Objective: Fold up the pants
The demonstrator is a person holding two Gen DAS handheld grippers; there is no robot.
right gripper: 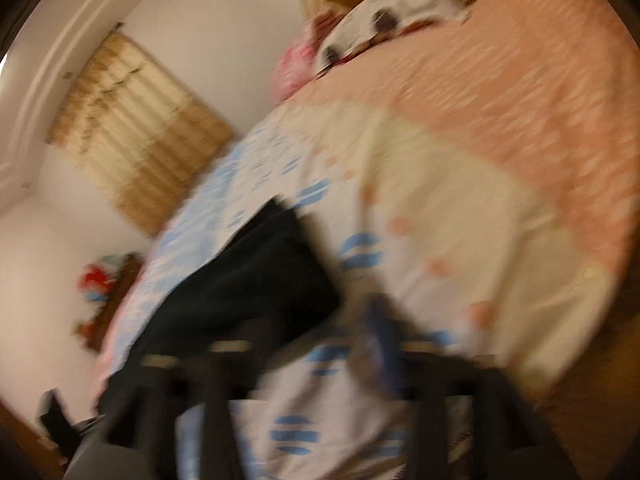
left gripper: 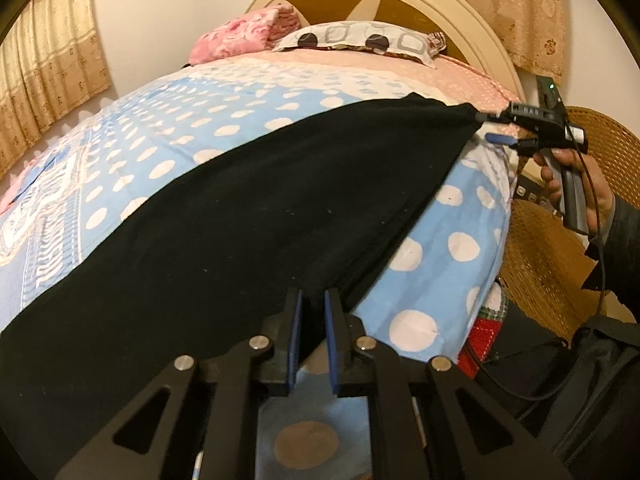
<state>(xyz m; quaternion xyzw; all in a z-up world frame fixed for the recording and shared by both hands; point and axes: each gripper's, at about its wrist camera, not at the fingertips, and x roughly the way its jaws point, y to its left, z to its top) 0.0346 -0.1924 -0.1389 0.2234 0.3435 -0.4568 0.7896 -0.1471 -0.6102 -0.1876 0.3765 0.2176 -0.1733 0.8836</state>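
Observation:
Black pants [left gripper: 248, 216] lie stretched across a blue bedspread with white dots [left gripper: 160, 136]. My left gripper [left gripper: 312, 320] sits at the near edge of the pants, its blue-padded jaws close together with the black fabric at their tips. My right gripper [left gripper: 494, 128] shows at the far right of the left wrist view, its jaws apart, the upper finger touching the far corner of the pants. The right wrist view is heavily blurred: the pants [right gripper: 248, 280] lie left of the gripper [right gripper: 332, 320].
A patterned pillow [left gripper: 360, 38] and a pink folded blanket [left gripper: 240, 36] lie at the cream headboard [left gripper: 460, 8]. A wicker chair [left gripper: 552, 248] stands right of the bed. Curtains [left gripper: 52, 72] hang at left. A dark bag [left gripper: 600, 380] sits at bottom right.

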